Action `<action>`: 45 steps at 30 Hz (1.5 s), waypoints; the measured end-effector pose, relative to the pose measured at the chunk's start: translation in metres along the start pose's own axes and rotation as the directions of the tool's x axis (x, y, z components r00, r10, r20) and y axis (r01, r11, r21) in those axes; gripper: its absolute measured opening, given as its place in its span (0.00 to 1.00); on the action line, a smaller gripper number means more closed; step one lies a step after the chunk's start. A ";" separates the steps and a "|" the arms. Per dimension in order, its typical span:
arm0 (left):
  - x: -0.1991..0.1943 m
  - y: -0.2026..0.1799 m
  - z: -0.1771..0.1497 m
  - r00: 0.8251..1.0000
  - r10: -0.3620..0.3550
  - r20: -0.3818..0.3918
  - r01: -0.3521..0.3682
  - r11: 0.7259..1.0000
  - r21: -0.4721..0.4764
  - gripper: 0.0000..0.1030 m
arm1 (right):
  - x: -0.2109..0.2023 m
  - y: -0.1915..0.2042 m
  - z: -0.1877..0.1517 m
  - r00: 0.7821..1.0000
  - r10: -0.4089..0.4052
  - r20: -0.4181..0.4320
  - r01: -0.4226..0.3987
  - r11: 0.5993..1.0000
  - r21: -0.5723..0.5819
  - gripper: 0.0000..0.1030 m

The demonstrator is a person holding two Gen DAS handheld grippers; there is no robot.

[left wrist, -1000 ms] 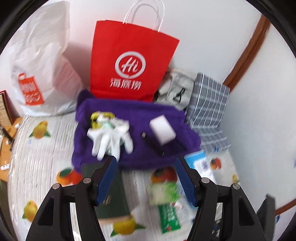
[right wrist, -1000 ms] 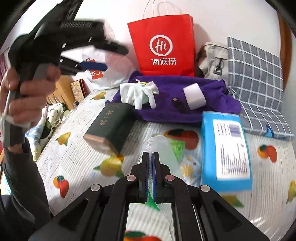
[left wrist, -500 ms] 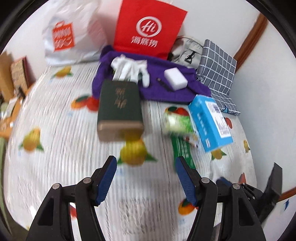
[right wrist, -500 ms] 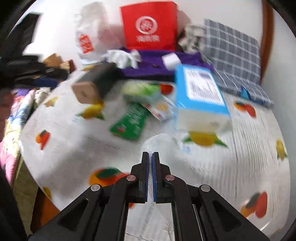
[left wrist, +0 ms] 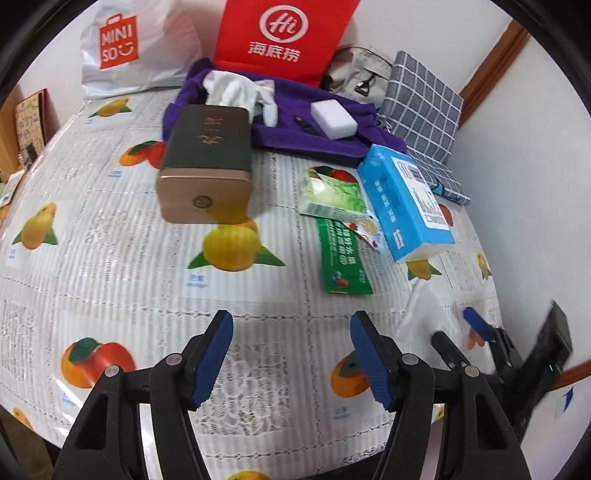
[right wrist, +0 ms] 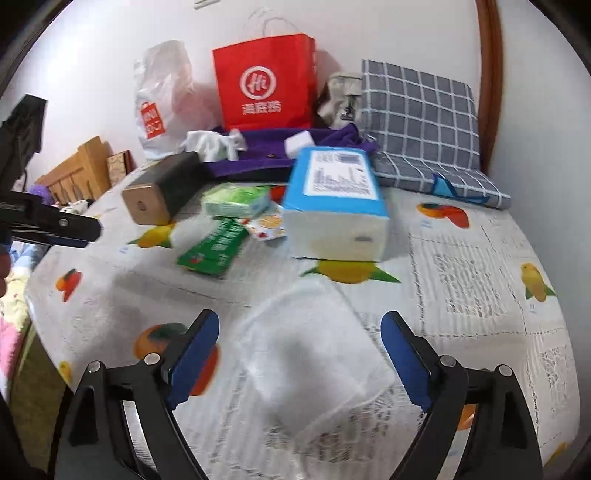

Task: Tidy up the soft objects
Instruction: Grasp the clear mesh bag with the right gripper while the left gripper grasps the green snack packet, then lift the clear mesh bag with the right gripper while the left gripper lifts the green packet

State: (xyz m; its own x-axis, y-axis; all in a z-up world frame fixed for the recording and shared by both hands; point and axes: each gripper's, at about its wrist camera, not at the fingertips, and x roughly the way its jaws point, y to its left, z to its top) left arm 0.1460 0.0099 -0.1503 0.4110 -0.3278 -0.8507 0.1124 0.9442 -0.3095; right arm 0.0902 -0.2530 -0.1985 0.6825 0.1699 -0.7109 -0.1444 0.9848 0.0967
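My right gripper [right wrist: 299, 325] hangs low over the table's near edge. Its jaws are opening, and a crumpled clear plastic bag [right wrist: 314, 350] lies loose between them, touched by neither pad. My left gripper [left wrist: 291, 332] stands open over bare tablecloth with nothing in it. At the back a purple cloth [left wrist: 295, 136] carries white gloves [left wrist: 236, 88] and a white sponge [left wrist: 334, 118]. A blue tissue pack [left wrist: 402, 206] and a small green tissue pack [left wrist: 332, 195] lie mid-table on the right. In the left wrist view the right gripper [left wrist: 458, 332] shows at the far right beside the clear bag [left wrist: 424, 314].
A dark green tin box [left wrist: 207, 147] lies in front of the purple cloth, with a flat green packet [left wrist: 343, 258] nearer me. A red paper bag [left wrist: 280, 33], a white shopping bag [left wrist: 129, 48] and a grey checked cushion [left wrist: 424, 107] line the wall. The fruit-print tablecloth [left wrist: 129, 277] covers the table.
Both grippers drew back from the far clutter toward the table's near edge and sank. The right jaws, shut on the clear bag before, have parted and let it go.
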 end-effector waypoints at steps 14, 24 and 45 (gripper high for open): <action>0.054 -0.026 0.008 0.998 0.016 -0.053 -0.013 0.999 0.046 0.62 | 0.028 0.015 -0.019 0.998 -0.035 -0.044 0.032 0.997 -0.074 0.79; 0.093 -0.061 0.031 0.997 0.079 0.018 -0.081 0.986 0.145 0.62 | 0.020 -0.013 -0.017 0.999 -0.024 -0.031 0.024 1.000 -0.020 0.17; 0.109 -0.068 0.040 0.989 0.136 0.059 -0.145 0.967 0.210 0.23 | 0.022 -0.019 -0.013 0.999 -0.015 -0.046 0.017 0.999 0.040 0.17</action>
State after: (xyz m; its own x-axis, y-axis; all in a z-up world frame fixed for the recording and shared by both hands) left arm 0.2196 -0.0885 -0.2049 0.4748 -0.1940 -0.8584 0.2390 0.9672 -0.0863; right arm 0.0984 -0.2680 -0.2250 0.6512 0.1528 -0.7433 -0.1036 0.9883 0.1123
